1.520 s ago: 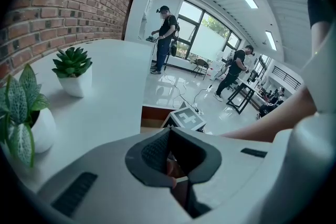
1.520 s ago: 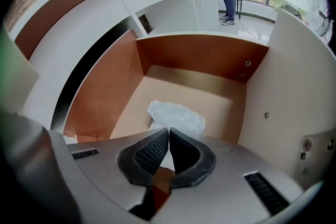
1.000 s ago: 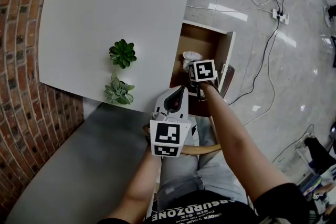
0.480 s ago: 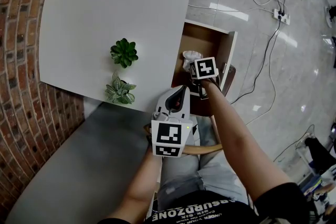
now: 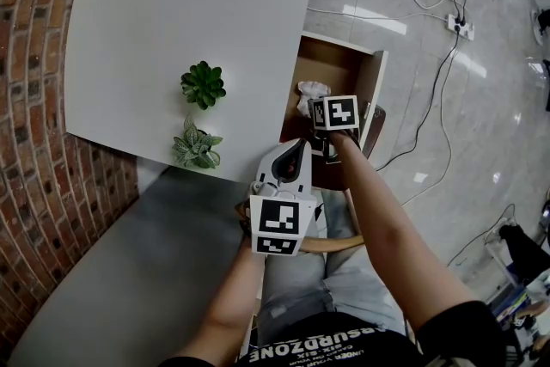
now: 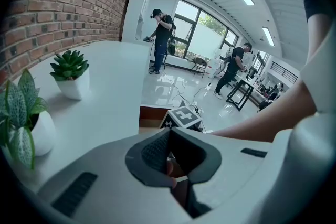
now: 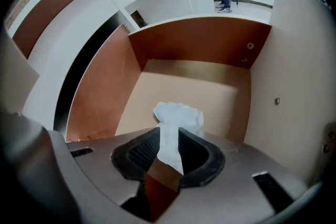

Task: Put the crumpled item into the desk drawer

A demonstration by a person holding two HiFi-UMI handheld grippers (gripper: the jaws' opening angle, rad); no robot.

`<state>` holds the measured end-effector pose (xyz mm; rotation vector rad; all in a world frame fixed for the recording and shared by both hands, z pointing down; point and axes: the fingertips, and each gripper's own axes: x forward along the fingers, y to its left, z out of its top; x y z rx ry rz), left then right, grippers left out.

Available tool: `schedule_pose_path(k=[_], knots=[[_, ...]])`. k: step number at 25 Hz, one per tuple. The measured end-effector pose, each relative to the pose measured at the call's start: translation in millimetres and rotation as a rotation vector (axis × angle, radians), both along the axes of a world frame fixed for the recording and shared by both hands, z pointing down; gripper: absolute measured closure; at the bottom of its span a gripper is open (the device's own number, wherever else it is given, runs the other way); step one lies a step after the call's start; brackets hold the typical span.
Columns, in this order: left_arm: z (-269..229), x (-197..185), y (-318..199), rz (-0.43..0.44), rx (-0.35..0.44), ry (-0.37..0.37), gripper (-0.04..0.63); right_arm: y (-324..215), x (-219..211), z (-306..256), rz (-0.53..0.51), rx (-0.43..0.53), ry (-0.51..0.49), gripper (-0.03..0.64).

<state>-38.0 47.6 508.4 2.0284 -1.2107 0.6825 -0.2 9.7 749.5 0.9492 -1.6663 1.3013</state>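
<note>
The crumpled white paper [image 5: 313, 90] lies in the open wooden desk drawer [image 5: 339, 56], just ahead of my right gripper [image 5: 321, 105]. In the right gripper view the paper [image 7: 178, 113] rests on the drawer floor [image 7: 210, 86] and its thin tail runs back between the jaws of my right gripper [image 7: 169, 140]. Those jaws have just been opening; they stand open and do not press the tail. My left gripper [image 5: 288, 157] hangs at the desk's front edge, well short of the drawer. In the left gripper view its jaws [image 6: 169, 140] look shut, with nothing in them.
Two small potted plants [image 5: 203, 85] [image 5: 194, 148] stand on the white desk [image 5: 189, 4] to the left of the drawer. Cables and a power strip [image 5: 458, 27] lie on the tiled floor to the right. A brick wall [image 5: 34, 99] runs along the left.
The right gripper's jaws have opened, and the paper has slipped a little up the picture, away from the marker cube, onto the drawer floor. The left gripper has stayed put.
</note>
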Motion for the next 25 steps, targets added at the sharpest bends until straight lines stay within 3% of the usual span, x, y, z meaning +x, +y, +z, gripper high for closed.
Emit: schedule_pose_path(k=[15,25], knots=[[1,0,2,0.006,-0.008,-0.015,0.589,-1,2,-38,0.108,0.035,-0.08,0.517],[3,3,3,0.028,-0.004,-0.039,0.589,7,-1,-75,0.113,0.064,-0.121,0.526]])
